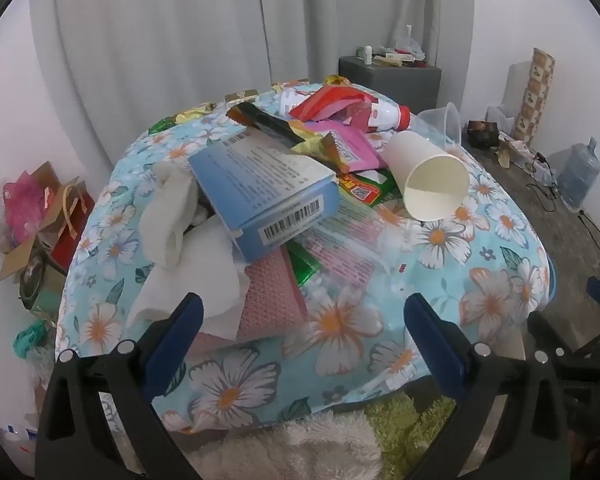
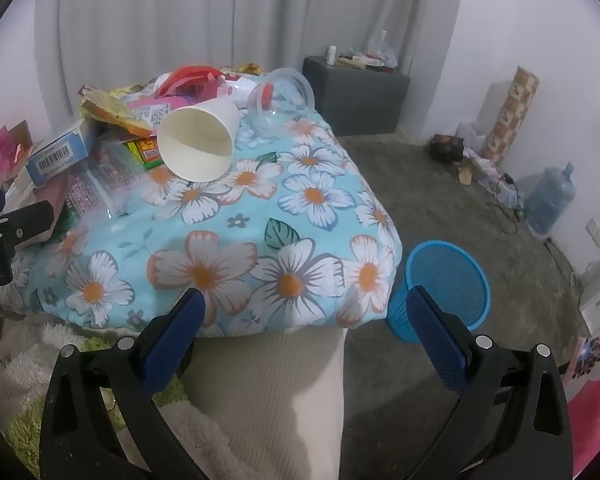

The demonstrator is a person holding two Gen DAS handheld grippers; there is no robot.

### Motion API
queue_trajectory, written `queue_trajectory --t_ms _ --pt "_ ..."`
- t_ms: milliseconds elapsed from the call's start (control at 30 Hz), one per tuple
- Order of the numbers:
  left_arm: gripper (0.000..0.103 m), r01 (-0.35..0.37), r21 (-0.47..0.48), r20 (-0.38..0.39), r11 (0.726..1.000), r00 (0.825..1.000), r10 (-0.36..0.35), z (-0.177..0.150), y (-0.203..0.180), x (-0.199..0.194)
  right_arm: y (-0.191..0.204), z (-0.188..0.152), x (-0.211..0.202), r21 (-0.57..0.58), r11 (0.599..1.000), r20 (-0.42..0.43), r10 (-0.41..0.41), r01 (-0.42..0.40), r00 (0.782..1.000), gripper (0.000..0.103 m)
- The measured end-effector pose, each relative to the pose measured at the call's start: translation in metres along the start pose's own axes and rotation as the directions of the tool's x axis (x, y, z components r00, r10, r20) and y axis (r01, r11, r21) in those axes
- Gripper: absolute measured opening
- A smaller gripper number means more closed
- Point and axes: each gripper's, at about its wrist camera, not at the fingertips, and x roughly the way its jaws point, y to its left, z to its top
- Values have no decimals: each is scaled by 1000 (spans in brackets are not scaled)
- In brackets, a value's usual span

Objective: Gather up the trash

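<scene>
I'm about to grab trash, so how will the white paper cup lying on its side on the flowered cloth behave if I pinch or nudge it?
The white paper cup lies on its side, so a nudge would probably roll it in a curve. It looks empty, so likely light. Its thin wall may crumple under a hard pinch.

Bare floral cloth on the desk (image 2: pixel 260 216) lies open toward the paper cup (image 2: pixel 198 142); left of it, the blue box (image 1: pixel 260 196) and wrappers crowd together, perhaps overlapping.

Boxes, wrappers, tissues and a tipped paper cup (image 1: pixel 432 178) litter the floral cloth (image 2: pixel 260 240).
</scene>
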Motion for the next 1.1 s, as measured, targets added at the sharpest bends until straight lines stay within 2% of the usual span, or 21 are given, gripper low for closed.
queue_trajectory --t_ms 1100 --pt "99 17 -7 -13 1000 1000 -17 -2 -1 2 1 1 -1 4 1000 0 3 -3 1000 96"
